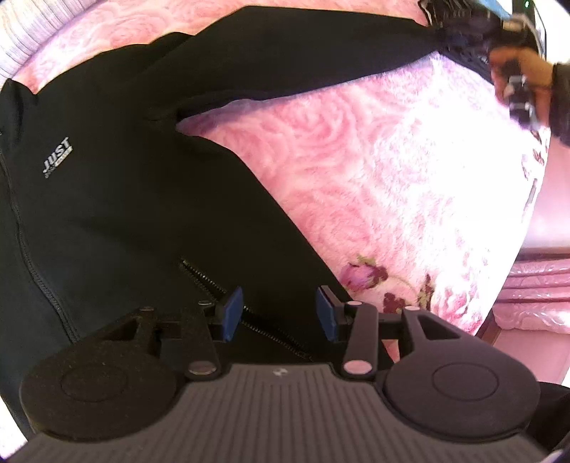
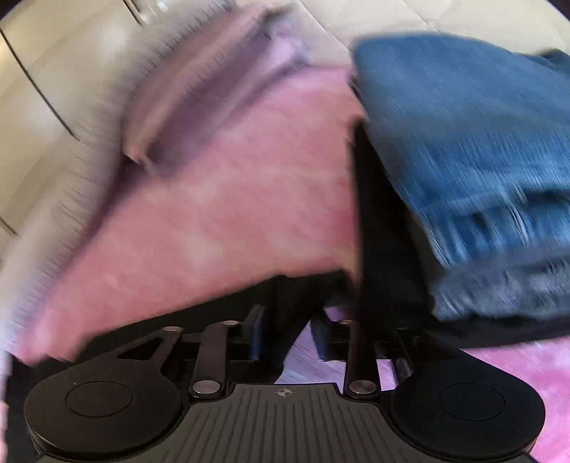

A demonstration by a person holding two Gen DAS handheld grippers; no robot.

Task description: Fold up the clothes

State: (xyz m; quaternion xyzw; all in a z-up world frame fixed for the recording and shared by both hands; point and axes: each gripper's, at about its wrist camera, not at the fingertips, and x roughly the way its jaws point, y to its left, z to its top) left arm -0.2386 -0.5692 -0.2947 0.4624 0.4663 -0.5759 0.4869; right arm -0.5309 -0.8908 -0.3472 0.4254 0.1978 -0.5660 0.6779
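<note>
Black zip jacket (image 1: 124, 213) spread on pink rose blanket (image 1: 356, 171) | my left gripper (image 1: 279, 313) half-open above hem zipper (image 1: 213, 285) | right gripper (image 1: 459, 21), at one o'clock, pinches sleeve (image 1: 302, 60) taut for folding.

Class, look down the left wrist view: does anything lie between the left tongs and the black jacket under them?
Nothing visible does. The left tongs hang open directly over the black jacket, their blue pads either side of its zip, with only bare fabric beneath. The pink blanket lies off to the side.
</note>
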